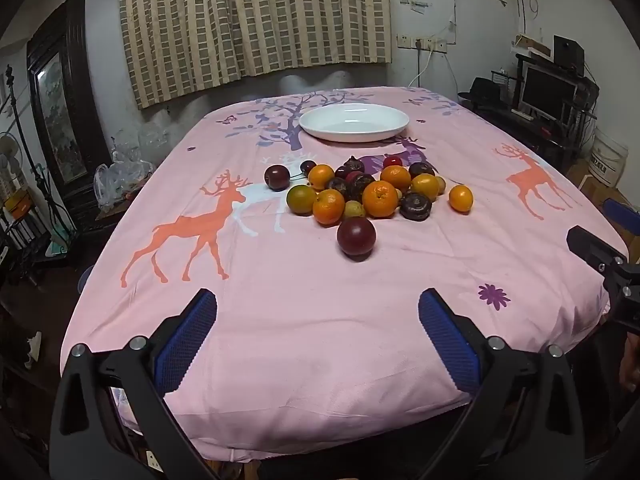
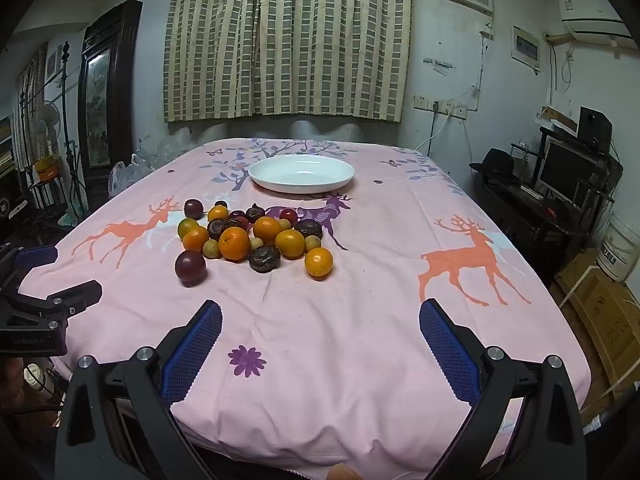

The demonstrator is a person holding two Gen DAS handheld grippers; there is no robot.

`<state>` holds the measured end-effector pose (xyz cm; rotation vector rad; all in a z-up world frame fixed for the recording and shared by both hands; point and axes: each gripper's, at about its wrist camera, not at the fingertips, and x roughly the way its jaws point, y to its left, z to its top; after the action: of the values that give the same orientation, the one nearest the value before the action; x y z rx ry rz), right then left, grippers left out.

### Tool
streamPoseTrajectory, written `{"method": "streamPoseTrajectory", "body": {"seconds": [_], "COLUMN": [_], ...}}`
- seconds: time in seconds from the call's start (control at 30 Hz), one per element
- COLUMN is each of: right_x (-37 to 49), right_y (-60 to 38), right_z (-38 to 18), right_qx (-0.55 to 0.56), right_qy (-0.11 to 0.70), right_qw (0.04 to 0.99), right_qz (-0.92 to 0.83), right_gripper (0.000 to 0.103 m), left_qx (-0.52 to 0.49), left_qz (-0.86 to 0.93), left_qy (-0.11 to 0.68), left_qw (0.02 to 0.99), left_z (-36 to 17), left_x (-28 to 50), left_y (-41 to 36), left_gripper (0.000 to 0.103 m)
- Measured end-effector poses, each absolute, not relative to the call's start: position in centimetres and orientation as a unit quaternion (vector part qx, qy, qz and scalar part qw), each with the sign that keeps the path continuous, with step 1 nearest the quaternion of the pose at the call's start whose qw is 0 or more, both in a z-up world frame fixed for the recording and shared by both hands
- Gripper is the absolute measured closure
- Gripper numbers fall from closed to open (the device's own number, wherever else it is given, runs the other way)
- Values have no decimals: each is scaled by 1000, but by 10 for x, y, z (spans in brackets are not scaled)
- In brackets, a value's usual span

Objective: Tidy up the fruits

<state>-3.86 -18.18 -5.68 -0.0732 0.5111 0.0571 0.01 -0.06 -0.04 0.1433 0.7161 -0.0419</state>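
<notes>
**On the desk: fruit pile centred, both grippers released**

On the desk, a pink deer-print tablecloth [image 1: 320, 340] covers the whole surface. The fruit pile [image 1: 372, 192] lies at mid-desk and holds oranges, dark purple round fruits, brown-black fruits and small tan fruits, most of them touching. One dark purple fruit [image 1: 356, 237] sits apart on the near side of the pile. One small orange [image 2: 319, 262] sits just beside the pile on its right. An empty white plate [image 2: 264, 174] stands beyond the pile, toward the curtain [image 2: 288, 40], apart from the fruit.

The left gripper [image 1: 318, 320] hovers over the near desk edge, jaws spread wide, grasping nothing. The right gripper [image 2: 320, 330] hovers likewise, jaws spread wide, grasping nothing. Both are well apart from the fruit.
</notes>
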Motion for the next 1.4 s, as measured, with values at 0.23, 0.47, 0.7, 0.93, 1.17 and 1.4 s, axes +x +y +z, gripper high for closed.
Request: {"method": "streamPoseTrajectory", "body": {"seconds": [0.23,0.47,0.7,0.93,1.17,1.4], "right_x": [-39,-39,-39,-39,-39,-39], "right_y": [-182,-182,-182,-182,-181,-182], "right_z": [-57,-57,-58,-58,-58,-58], "right_qx": [-35,-35,-35,-35,-35,-35], "right_qy": [254,255,254,254,254,254], "right_qw": [966,966,966,966,966,966], "right_qz": [28,29,27,29,28,28], "right_gripper": [3,3,3,3,3,3], "left_qx": [65,59,60,61,61,60], "left_qz": [-15,-17,-16,-17,-17,-16], "left_qy": [350,349,347,347,346,346], "left_qw": [934,935,936,936,936,936], "left_z": [6,4,2,2,2,1], "left_x": [-3,-2,-2,-2,-2,-2], "left_y": [1,3,2,3,3,4], "left_gripper": [4,4,4,4,4,4]}}
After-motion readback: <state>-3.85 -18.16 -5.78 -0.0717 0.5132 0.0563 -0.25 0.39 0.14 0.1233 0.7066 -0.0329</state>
